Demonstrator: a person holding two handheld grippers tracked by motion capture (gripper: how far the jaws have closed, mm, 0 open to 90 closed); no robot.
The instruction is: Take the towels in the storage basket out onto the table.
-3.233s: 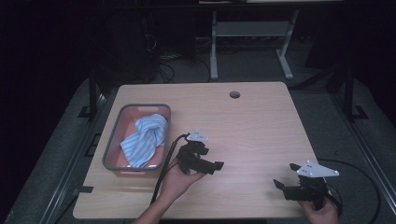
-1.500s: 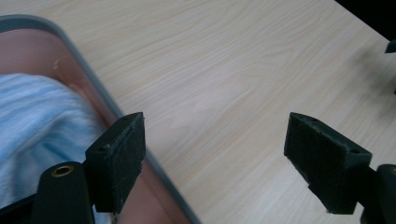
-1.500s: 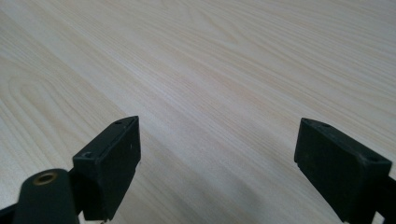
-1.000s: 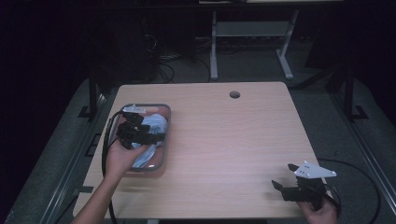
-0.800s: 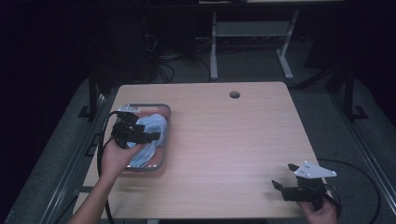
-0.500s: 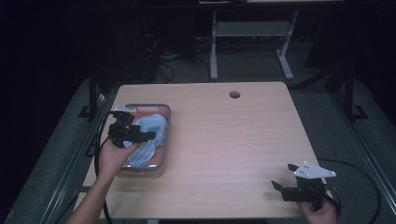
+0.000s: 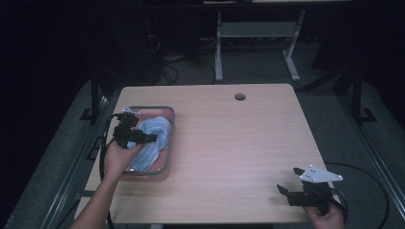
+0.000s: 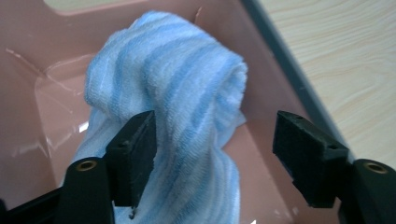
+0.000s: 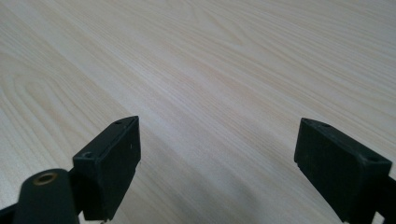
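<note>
Closing on: striped blue towel (image 8: pixel 187 116), left gripper (image 8: pixel 212 149) down inside the pink bin (image 8: pixel 28 98), jaws just been narrowing yet apart, cloth between them, left pad at the fold, right pad clear of it.
Jaw state, right: right gripper (image 9: pixel 217 163) wide apart over bare wood, nothing between.
Towel place: bunched in the bin at the table's left side, far end rolled into a hump, near end trailing toward the person.
Bin place: near the left edge of the table (image 7: pixel 267 143), grey rim (image 7: pixel 169 138) around pink walls.
Risk, thin pinch: only the outer fold likely caught, so the roll could unwind and drop back.
Risk, bin: right pad close to the bin wall; snagging it could drag or tip the light tray.
Risk, cable: left cable (image 7: pixel 102 157) looped beside the rim, could hook on it when lifting.
Around: round hole (image 7: pixel 239 97) at the far edge, metal stand (image 7: pixel 253 43) beyond on the floor.
In the way: nothing between bin and open tabletop to the right.
</note>
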